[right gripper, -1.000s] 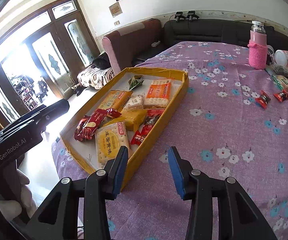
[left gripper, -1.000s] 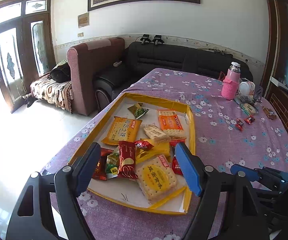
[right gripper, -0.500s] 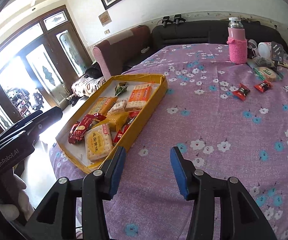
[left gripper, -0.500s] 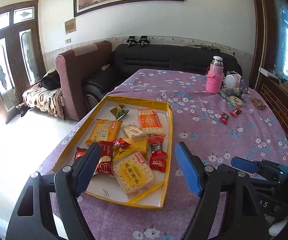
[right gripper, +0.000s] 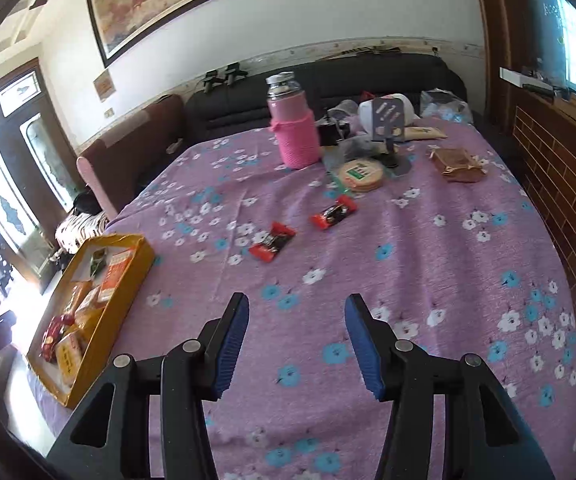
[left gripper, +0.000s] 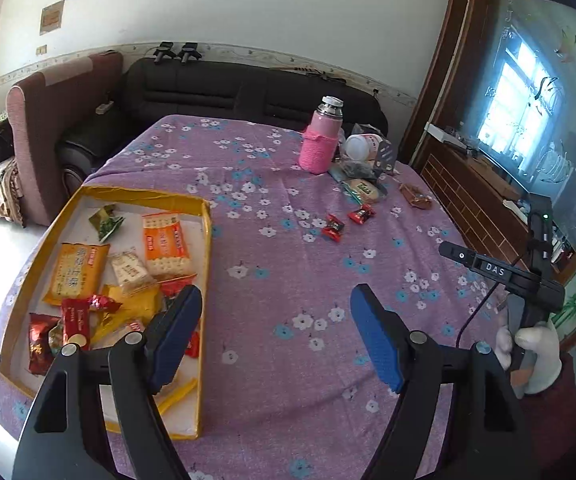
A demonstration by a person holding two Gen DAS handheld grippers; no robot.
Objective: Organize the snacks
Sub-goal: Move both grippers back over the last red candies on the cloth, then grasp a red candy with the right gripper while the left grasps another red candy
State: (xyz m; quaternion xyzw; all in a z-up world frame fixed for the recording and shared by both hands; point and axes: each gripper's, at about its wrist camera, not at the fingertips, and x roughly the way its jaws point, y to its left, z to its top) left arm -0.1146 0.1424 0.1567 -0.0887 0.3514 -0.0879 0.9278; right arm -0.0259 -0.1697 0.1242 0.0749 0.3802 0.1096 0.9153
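Snack packets (left gripper: pixel 165 244) inside yellow tray (left gripper: pixel 206 264)

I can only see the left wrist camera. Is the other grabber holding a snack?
Observer: No. The right gripper is open and empty, above bare tablecloth.
Operator: Which red candy is it closest to?
Observer: In the right wrist view, the near candy lies just ahead of it and slightly to its left. The far candy is further on.
Operator: Is anything hiding behind the white tub?
Observer: Yes. A crumpled plastic bag sits past the white tub, against the sofa.
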